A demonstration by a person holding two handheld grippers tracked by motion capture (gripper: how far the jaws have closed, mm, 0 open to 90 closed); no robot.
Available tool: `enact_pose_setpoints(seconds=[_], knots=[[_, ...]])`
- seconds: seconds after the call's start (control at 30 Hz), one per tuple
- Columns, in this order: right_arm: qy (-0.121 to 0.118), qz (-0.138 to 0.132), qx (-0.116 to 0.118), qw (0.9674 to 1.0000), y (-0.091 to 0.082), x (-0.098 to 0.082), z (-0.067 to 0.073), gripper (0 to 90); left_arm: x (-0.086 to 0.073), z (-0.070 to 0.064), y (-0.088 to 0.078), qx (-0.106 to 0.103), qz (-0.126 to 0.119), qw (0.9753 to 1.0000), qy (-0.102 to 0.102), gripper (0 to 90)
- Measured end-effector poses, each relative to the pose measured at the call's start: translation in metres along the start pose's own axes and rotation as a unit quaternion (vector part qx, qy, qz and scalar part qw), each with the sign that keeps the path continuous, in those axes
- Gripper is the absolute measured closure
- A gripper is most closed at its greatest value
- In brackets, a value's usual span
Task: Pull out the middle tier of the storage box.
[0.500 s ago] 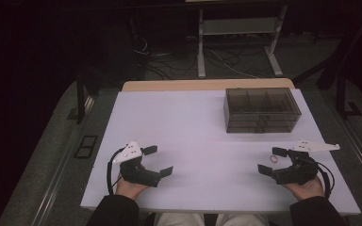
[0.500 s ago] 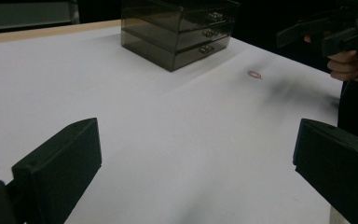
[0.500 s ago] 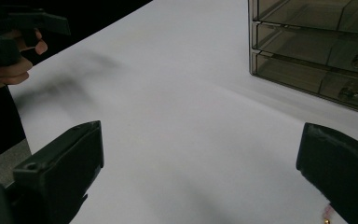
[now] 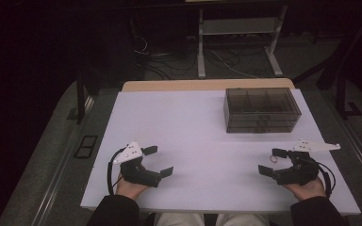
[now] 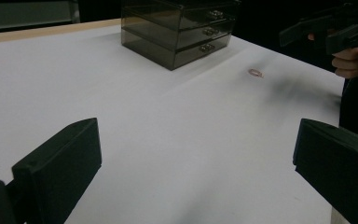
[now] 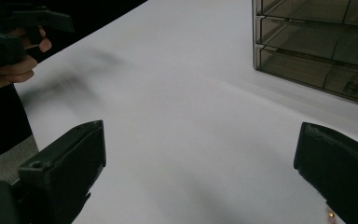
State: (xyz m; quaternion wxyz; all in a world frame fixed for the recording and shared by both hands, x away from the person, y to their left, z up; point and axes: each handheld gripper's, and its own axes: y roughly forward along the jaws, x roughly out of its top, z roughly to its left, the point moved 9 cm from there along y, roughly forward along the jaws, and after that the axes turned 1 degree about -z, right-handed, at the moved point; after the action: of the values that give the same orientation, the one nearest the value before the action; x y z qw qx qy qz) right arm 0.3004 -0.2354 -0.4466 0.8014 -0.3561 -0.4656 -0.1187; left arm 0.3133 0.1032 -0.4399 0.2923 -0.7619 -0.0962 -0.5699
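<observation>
A smoky see-through drawer box (image 4: 261, 110) stands at the back right of the white table (image 4: 193, 122); its drawers with small knobs face me in the left gripper view (image 5: 177, 28) and the right gripper view (image 6: 317, 46). My left gripper (image 4: 159, 161) hovers near the front left edge, jaws wide open and empty (image 5: 198, 140). My right gripper (image 4: 271, 161) is near the front right, also wide open (image 6: 200, 140). A small ring (image 4: 274, 159) lies on the table between its jaws. The ring (image 5: 256, 73) looks thin and pale; a glint of it (image 6: 330, 214) sits by one jaw.
The table's wooden far edge (image 4: 207, 84) borders a dark floor with cables and a metal stand (image 4: 238, 47). The broad middle of the table lies between the two hands. A hand (image 5: 352, 58) holds the right gripper, and another hand (image 6: 9, 65) holds the left one.
</observation>
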Motion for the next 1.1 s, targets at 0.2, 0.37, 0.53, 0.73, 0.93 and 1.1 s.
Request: enact_pose_setpoints(seconds=[0.2, 0.37, 0.53, 0.73, 0.93, 1.1], knots=[[-0.004, 0.01, 0.004, 0.9999, 0.001, -0.001, 0.003, 1.5, 0.0, 0.0, 0.0, 0.002, 0.0, 1.0, -0.002, 0.2], [-0.007, 0.019, 0.007, 0.9998, 0.001, 0.0, 0.009, 1.5, 0.001, 0.001, -0.003, 0.006, 0.0, 1.0, -0.003, 0.2], [-0.004, 0.022, 0.006, 0.9997, 0.0, 0.005, 0.01, 1.5, 0.001, 0.002, -0.004, 0.009, -0.002, 0.9999, -0.005, 0.2], [-0.003, 0.024, 0.005, 0.9997, -0.003, 0.013, 0.008, 1.5, 0.002, 0.002, -0.005, 0.008, -0.007, 0.9999, -0.009, 0.2], [-0.003, 0.025, 0.004, 0.9997, -0.005, 0.022, 0.004, 1.5, 0.002, 0.002, -0.005, 0.009, -0.007, 0.9999, -0.009, 0.2], [0.004, 0.034, 0.002, 0.9994, -0.005, 0.028, -0.003, 1.5, 0.002, 0.002, -0.005, 0.008, -0.008, 0.9999, -0.008, 0.2]])
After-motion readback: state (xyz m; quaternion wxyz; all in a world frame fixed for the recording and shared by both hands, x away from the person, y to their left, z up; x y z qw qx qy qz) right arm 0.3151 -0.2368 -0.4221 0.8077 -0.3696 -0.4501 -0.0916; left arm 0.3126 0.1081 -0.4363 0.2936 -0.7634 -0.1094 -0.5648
